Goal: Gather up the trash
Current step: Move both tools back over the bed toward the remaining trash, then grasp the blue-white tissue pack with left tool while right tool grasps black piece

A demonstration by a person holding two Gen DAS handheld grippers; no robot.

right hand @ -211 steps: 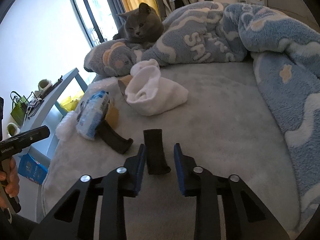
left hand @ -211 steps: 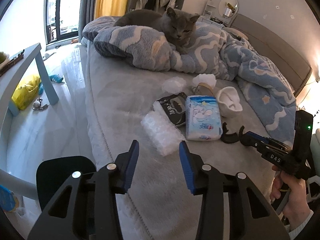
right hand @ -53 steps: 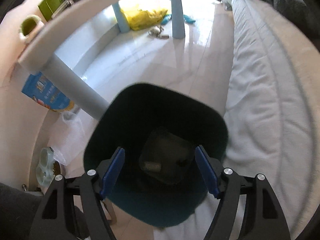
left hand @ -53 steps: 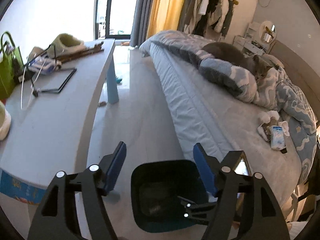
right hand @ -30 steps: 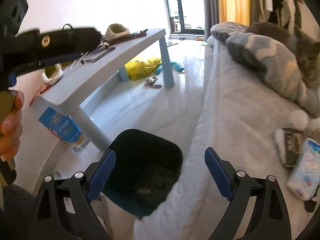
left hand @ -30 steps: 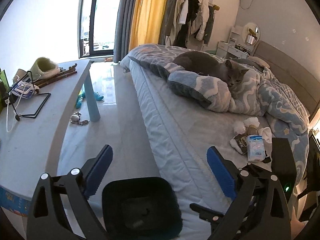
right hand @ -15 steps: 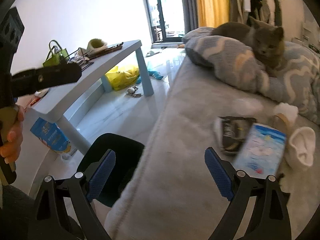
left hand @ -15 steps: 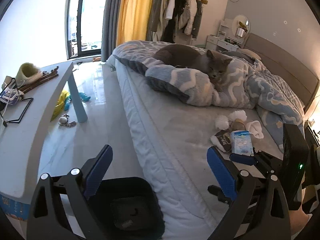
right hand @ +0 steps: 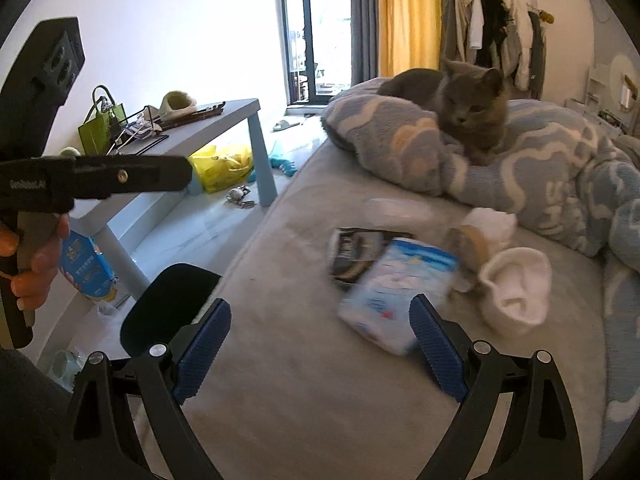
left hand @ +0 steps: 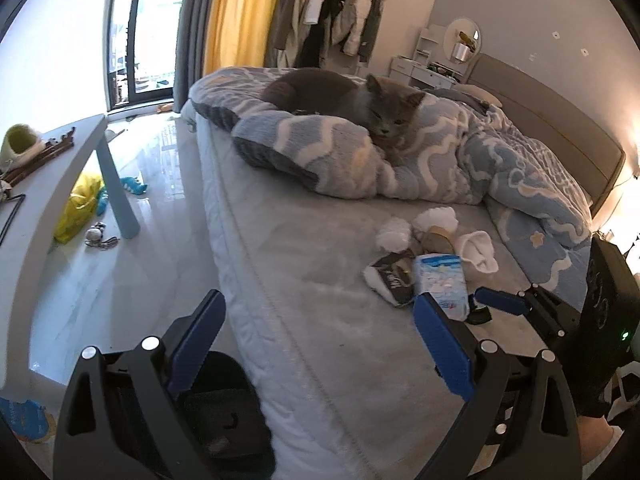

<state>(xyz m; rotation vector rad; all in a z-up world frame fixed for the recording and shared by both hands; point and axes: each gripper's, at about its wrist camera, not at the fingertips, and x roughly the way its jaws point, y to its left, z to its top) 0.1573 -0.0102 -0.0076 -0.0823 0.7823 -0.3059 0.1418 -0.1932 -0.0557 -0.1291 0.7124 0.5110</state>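
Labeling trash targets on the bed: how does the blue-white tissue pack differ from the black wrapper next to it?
The tissue pack is pale blue and white with printed graphics; the black wrapper is dark with white lettering and a white edge. The tissue pack looks plump and full; the wrapper lies flat and crumpled. The tissue pack sits nearer the open right gripper; the wrapper lies beyond it, toward the bed's edge. Both rest on the grey bed, touching or overlapping.
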